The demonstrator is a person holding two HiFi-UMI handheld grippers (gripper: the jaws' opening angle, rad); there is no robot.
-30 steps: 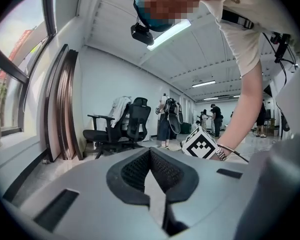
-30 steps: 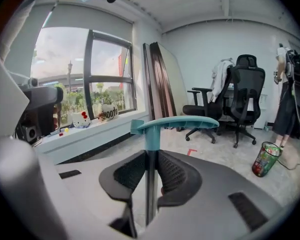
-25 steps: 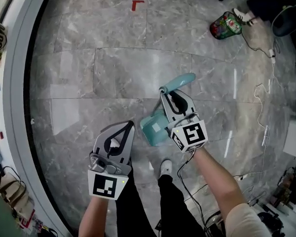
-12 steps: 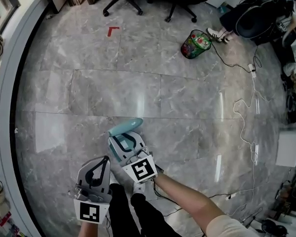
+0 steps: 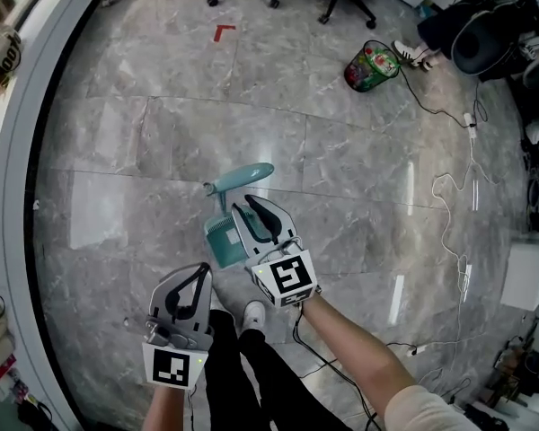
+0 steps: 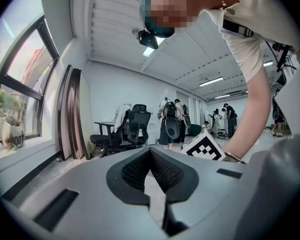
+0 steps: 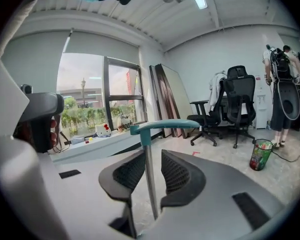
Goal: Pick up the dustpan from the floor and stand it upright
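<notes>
My right gripper (image 5: 254, 212) reaches out towards eleven o'clock, its jaws closed on the thin stem of the dustpan (image 5: 221, 241). My right forearm (image 5: 359, 357) is bare and comes in from five o'clock, with the wrist straight behind the marker cube (image 5: 286, 278). My left gripper (image 5: 200, 273) sits lower and closer to me, at seven o'clock from the right one. It points to about twelve o'clock, its jaw tips are together, and nothing is between them. Only my left wrist (image 5: 166, 404) shows, at the bottom edge.

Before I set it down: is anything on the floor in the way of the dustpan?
Nothing visible. The right hand-held gripper holds the dustpan by its pole, and the floor around it is bare.
</notes>
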